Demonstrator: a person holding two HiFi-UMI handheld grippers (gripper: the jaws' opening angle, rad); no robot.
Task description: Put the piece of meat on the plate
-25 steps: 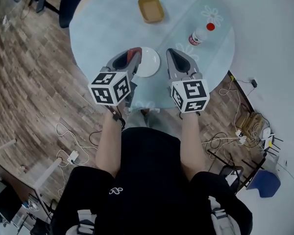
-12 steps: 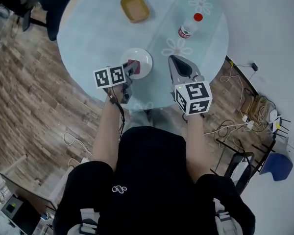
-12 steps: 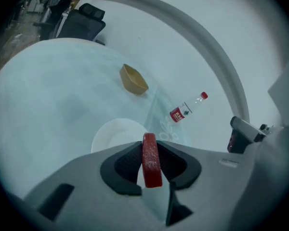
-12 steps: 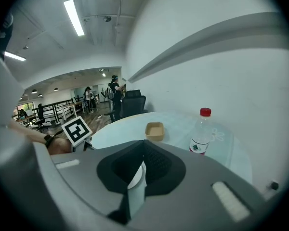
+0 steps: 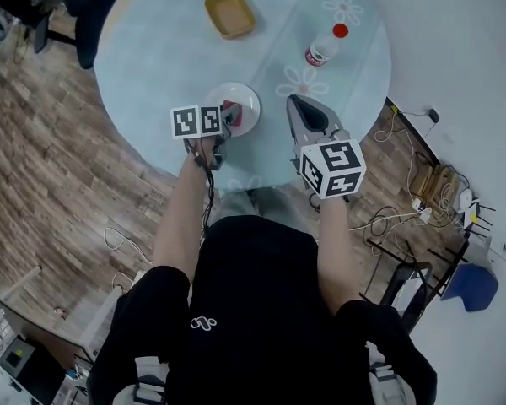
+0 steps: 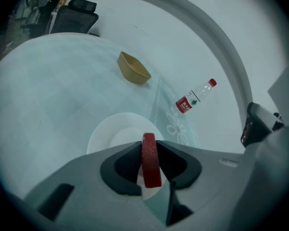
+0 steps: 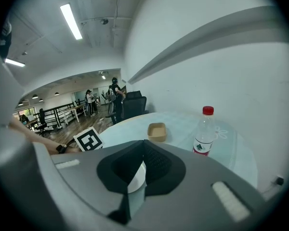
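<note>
Since the earlier frame the left gripper (image 5: 228,117) has come down and forward from above the desk (image 5: 152,53), and the piece of meat (image 6: 151,165) it carries now sits over the near part of the white plate (image 5: 246,98). The right gripper (image 5: 295,101) has hardly shifted. It hangs just beside the plate on its right side, jaws together with nothing between them.

The left gripper's jaws stand narrow, clamped on the red slice, which is held upright on its edge. Whether the slice's lower edge already touches the plate cannot be told.

The main risk is the release. A slice let go on edge will probably topple, and being near the plate's closer rim it could fall across it and slide onto the desk. Pressing down further could also tip or push the light plate.

The plate lies fairly near the desk's closer edge, so a shove that way has little margin. Beyond it the desk is open: the tan tray (image 5: 229,13) and the water bottle (image 5: 322,51) stand well apart, so there is room to lift straight up and back.
</note>
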